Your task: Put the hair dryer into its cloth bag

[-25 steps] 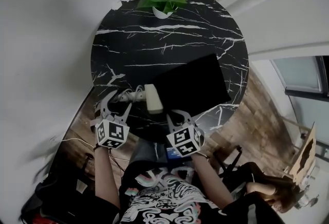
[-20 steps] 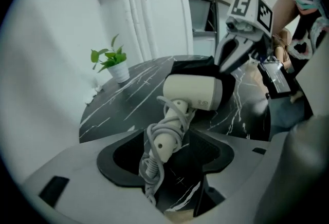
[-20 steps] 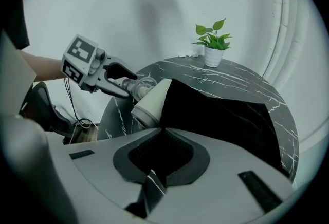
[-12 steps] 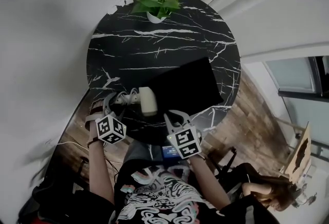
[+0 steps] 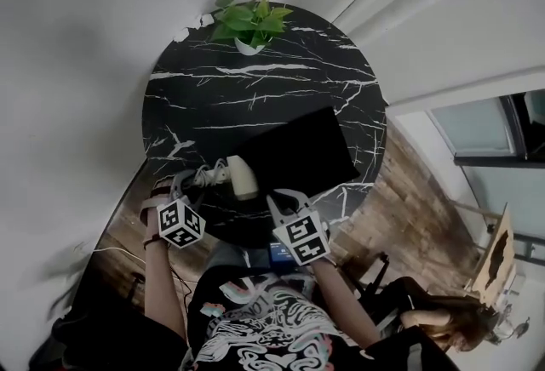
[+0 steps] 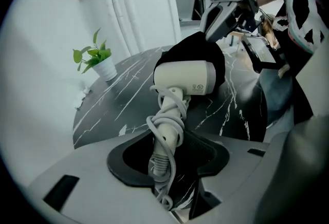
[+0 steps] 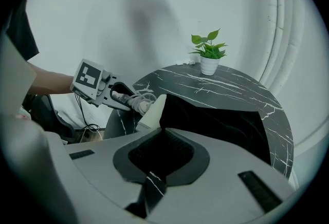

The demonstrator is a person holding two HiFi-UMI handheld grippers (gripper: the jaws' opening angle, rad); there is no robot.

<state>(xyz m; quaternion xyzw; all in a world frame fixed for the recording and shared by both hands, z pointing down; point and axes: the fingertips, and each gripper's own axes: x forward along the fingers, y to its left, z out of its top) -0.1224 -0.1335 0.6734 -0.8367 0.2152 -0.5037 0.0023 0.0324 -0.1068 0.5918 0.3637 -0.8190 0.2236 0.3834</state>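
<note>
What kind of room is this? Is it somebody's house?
Probably a living room or small lounge, though I can't be sure: a round black marble table with a potted plant on it, and a wooden floor.

No words or numbers can be read; the small printed label [image 6: 198, 86] on the white hair dryer [image 6: 177, 75] is too blurred.

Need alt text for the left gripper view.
A white hair dryer sits with its barrel at the mouth of a black cloth bag, which the right gripper pinches and lifts. The left gripper has just been closing its jaws and grips the cord-wrapped handle. Behind, a potted plant stands on the black marble table.
</note>
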